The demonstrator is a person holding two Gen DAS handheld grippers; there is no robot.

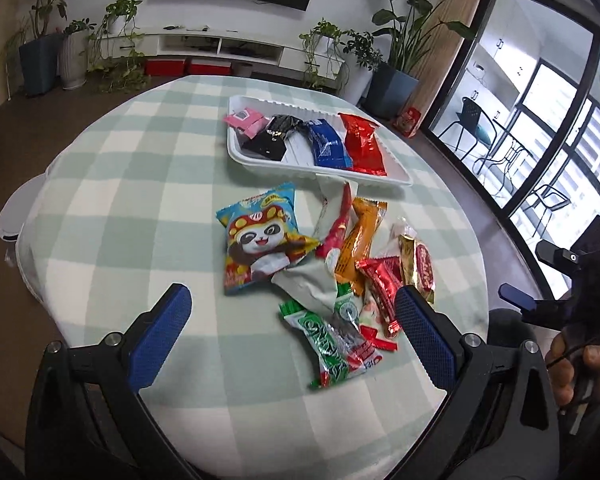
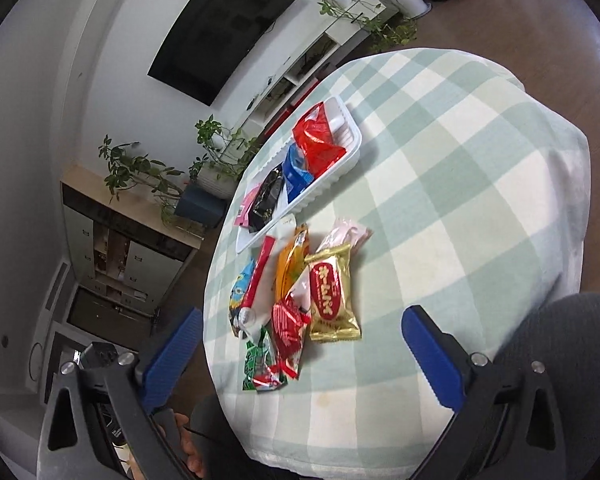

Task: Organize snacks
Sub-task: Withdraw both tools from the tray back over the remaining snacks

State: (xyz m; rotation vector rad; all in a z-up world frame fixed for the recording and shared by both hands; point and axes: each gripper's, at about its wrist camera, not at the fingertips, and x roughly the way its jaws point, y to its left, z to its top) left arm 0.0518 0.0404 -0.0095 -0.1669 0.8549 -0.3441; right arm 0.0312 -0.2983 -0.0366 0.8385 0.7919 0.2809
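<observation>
A white tray (image 1: 400, 176) on the checked tablecloth holds a pink pack (image 1: 246, 120), a black pack (image 1: 274, 136), a blue pack (image 1: 326, 142) and a red pack (image 1: 364, 144). In front of it lies a loose pile: a panda bag (image 1: 260, 240), an orange stick pack (image 1: 360, 240), a gold-and-red pack (image 2: 330, 296), a red foil pack (image 2: 286, 326) and a green wrapper (image 1: 326, 344). My left gripper (image 1: 292, 312) hovers open over the near end of the pile, holding nothing. My right gripper (image 2: 302, 334) is open and empty, near the table's edge, with the pile between its fingers in view.
The round table (image 1: 120, 200) with green-white cloth drops off close behind both grippers. A person's hand (image 1: 576, 368) holds the other gripper at the right. Potted plants (image 1: 400, 40), a TV stand (image 1: 220, 46) and glass doors ring the room. A knee (image 2: 572, 332) is by the table.
</observation>
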